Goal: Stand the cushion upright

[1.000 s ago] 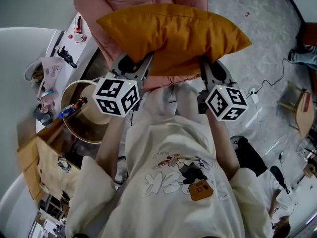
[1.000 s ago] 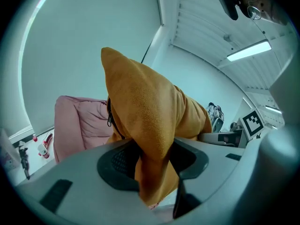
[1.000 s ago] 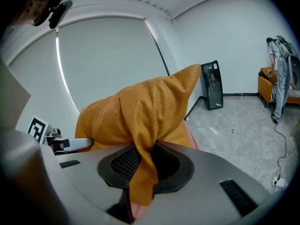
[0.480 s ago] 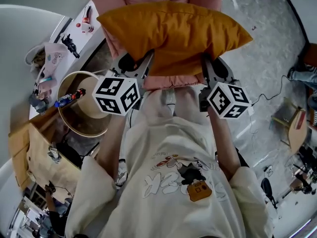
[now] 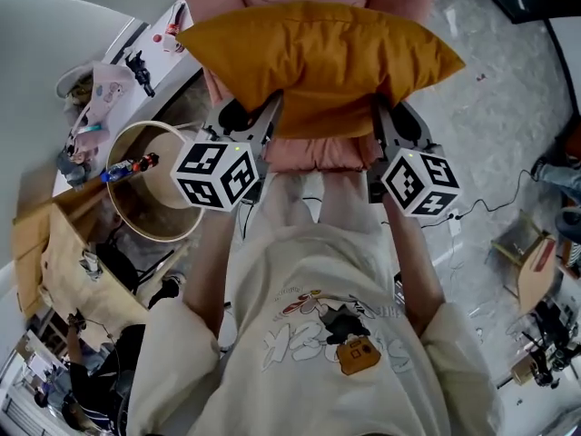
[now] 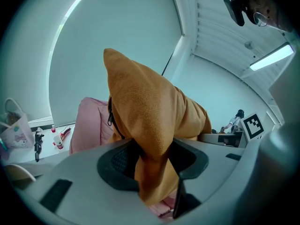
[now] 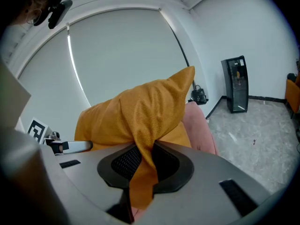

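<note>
Orange cushion (image 5: 318,57): upper centre of the head view, over a pink armchair (image 5: 313,153), long axis across the frame. Left gripper (image 5: 247,121) has its fingers closed on the near edge at left, right gripper (image 5: 392,123) likewise at right. Cushion bulk lies beyond both; hands equally near. Likely next: tip far edge up, seat it against the chair back.

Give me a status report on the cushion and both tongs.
Left tongs shut on orange cushion near edge; right tongs likewise. Cushion held over pink chair, not yet stood up. Nothing seen in the way.
</note>
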{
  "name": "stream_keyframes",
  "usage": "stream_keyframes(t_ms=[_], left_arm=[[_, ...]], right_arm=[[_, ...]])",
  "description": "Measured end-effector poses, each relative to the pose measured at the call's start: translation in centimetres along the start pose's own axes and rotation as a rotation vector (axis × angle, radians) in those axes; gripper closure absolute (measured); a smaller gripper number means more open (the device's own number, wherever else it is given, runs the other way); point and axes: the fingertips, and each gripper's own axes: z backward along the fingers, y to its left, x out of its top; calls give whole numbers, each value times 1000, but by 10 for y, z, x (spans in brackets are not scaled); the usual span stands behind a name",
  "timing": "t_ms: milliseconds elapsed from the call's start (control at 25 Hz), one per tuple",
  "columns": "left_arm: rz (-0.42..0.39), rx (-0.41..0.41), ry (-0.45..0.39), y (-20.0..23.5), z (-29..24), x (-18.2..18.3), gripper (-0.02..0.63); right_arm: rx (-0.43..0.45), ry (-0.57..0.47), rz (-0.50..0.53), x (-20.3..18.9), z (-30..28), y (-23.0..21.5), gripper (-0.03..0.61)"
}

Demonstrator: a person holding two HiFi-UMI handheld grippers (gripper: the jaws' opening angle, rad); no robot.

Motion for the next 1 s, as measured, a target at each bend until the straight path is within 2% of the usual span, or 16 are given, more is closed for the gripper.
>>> stream_keyframes(t_ms=[560, 1000], left_arm=[[44, 67, -18, 28, -53, 18, 422], [73, 107, -23, 54, -87, 23, 422]], right_arm=[[59, 44, 38, 27, -63, -26, 488], [91, 82, 45, 32, -107, -40, 488]])
